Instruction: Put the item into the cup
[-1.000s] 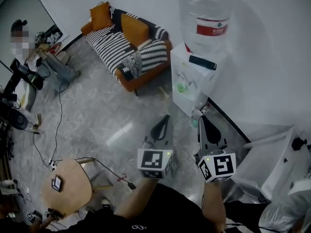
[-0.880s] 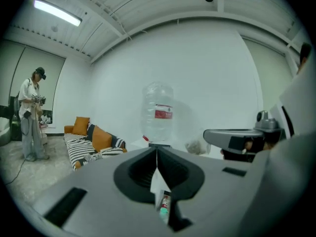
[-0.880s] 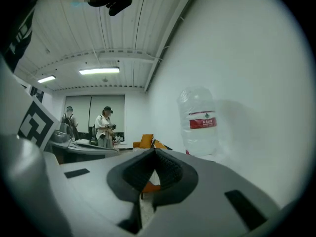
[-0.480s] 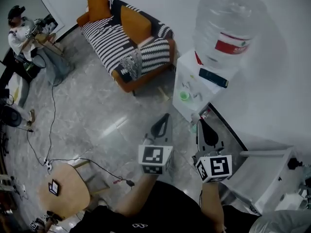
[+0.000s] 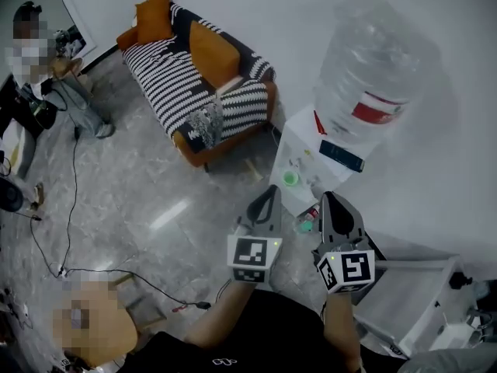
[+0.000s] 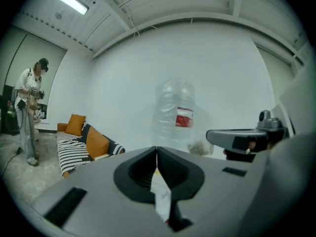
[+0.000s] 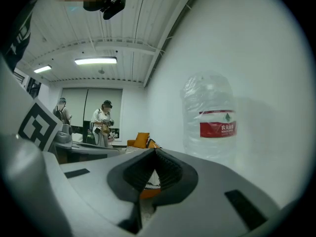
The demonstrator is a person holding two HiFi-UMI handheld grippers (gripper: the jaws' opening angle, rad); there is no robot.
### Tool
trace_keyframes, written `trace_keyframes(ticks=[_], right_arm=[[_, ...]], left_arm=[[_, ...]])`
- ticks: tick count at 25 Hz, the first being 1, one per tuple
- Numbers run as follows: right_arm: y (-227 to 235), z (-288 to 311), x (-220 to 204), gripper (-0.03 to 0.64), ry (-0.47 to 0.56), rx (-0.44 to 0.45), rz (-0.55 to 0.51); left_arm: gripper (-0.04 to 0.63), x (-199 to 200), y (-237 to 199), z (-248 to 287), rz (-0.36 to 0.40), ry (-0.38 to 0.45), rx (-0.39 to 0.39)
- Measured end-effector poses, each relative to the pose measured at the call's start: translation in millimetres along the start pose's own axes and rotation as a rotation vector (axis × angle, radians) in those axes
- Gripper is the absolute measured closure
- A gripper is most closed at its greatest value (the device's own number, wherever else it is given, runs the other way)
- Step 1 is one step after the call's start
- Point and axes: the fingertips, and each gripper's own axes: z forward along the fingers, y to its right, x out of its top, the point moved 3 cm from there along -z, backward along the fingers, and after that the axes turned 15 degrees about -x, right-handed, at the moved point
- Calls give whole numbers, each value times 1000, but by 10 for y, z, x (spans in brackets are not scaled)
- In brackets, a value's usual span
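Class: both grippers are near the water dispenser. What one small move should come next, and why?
Probably ease the right gripper forward toward the water dispenser and open it. Both it and the left gripper have their jaws together on nothing, while the green cup sits on the dispenser's front just ahead. Which item is meant isn't clear.

Striped sofa [image 5: 203,92] with orange cushions [image 5: 211,53], water bottle [image 5: 373,76] on white dispenser [image 5: 307,162], person [image 5: 39,76] at far left

Grey floor [image 5: 155,185] with striped sofa [image 5: 194,92], water dispenser [image 5: 299,150]
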Motion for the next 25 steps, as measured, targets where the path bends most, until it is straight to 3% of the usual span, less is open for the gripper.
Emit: trace_keyframes(ticks=[8, 14, 25], right_arm=[[-31, 223, 134, 606, 37, -10, -123], [-2, 343, -62, 606, -7, -3, -196], [123, 566, -681, 606, -124, 46, -153]], left_arm=[[581, 109, -206, 116, -14, 42, -2], [581, -62, -241, 298, -25, 5, -18], [581, -631, -201, 734, -75, -114, -32]])
